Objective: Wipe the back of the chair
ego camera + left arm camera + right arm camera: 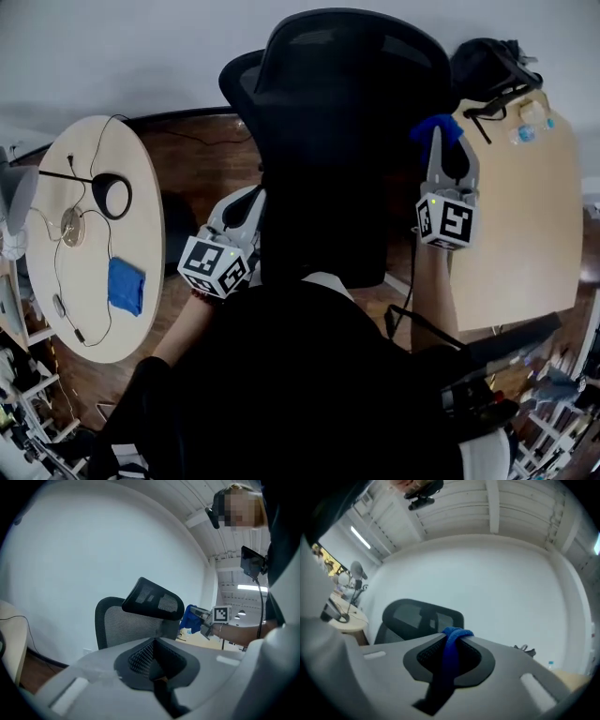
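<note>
The right gripper has its jaws pinched on a blue cloth, which runs as a folded strip down between them and bulges over their tips. The left gripper has its jaws pressed together with nothing between them.

In the head view the right gripper is raised at the right edge of the chair, with the cloth bunched beside the upper part of the black mesh back, just under the headrest. Whether the cloth touches the mesh cannot be told. The left gripper is lower, close beside the left edge of the chair back, its marker cube turned toward the camera. The left gripper view looks across at the back and headrest from that side, and the cloth and the right gripper show beyond the chair's far edge.

The chair stands on a dark wood floor near a white wall. To its left is a round pale surface carrying thin cables and a blue rag lying flat. To its right is a wooden surface with a black bag and a clear bottle at its far end.
</note>
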Motion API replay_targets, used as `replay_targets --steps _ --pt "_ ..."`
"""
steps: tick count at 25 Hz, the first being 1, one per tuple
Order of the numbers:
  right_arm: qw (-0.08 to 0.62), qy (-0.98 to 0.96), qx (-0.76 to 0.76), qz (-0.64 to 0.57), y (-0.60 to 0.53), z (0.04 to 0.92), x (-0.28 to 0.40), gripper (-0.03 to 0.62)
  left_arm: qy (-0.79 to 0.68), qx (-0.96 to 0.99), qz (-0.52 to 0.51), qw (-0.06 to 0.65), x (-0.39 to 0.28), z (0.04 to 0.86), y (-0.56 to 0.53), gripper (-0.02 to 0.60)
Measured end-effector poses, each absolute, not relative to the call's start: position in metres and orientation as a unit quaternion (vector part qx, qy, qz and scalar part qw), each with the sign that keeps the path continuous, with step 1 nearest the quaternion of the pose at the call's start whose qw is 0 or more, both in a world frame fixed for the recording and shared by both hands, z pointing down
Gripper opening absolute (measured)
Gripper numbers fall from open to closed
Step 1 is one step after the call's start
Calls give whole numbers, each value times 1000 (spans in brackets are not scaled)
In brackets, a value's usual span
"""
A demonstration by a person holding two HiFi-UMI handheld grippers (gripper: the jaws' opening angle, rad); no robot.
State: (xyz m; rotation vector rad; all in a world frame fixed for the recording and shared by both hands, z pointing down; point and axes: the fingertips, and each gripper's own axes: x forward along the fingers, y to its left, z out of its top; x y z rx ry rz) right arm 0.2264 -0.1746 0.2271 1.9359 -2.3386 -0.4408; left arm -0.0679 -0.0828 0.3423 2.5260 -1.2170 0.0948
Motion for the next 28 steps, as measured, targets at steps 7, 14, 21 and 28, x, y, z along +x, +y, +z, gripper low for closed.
replay_targets --steps 7,14,21,28 --pt "139 -739 611 -247 -215 250 226 44 -466 869 40 159 -79 336 -82 6" --pt "107 -763 584 -256 -244 250 167 44 -487 856 63 162 -103 364 -84 6" --pt "79 -804 554 -200 -264 250 98 44 -443 881 104 131 -58 436 -111 6" --pt "58 -833 525 -163 -261 253 15 44 -424 887 105 152 -60 469 -106 6"
